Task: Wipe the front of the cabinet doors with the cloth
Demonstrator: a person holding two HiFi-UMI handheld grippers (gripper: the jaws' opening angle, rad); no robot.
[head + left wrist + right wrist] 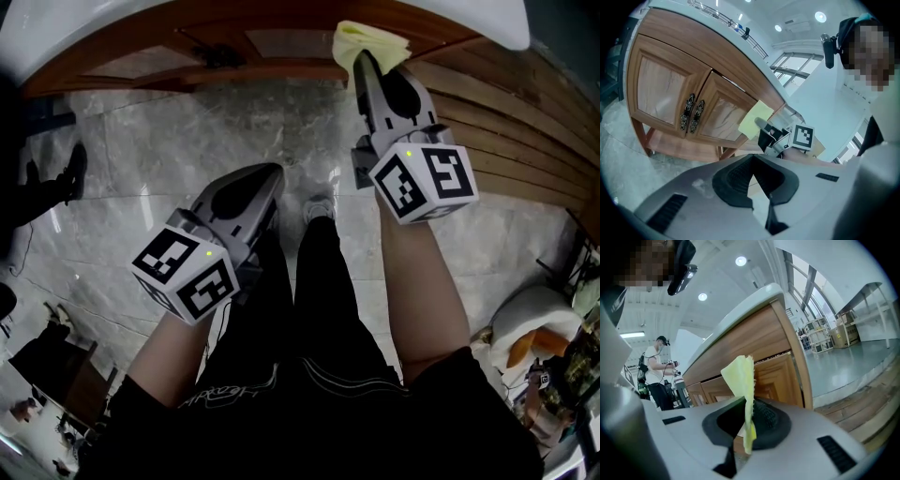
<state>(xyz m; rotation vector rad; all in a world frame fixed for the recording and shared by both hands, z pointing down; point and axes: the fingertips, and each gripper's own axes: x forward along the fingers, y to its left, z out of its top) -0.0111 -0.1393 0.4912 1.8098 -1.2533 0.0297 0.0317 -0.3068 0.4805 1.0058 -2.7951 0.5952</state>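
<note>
A wooden cabinet with two panelled doors [658,91] and dark ornate handles [693,112] stands under a white counter [94,28]. My right gripper [361,58] is shut on a yellow cloth [367,39], and the cloth lies against the cabinet front near its right end. In the left gripper view the cloth [754,119] rests flat on the right-hand door. The right gripper view has the cloth [740,376] standing up between the jaws of the right gripper [747,406]. My left gripper [272,173] hangs lower, over the floor and away from the cabinet, jaws together and empty [754,177].
A grey marble floor [187,131] runs in front of the cabinet. Wooden slats [506,122] lie to the right. Assorted clutter [534,342] sits at the lower right and dark items [42,183] at the left. A person [656,373] stands further off beside the counter.
</note>
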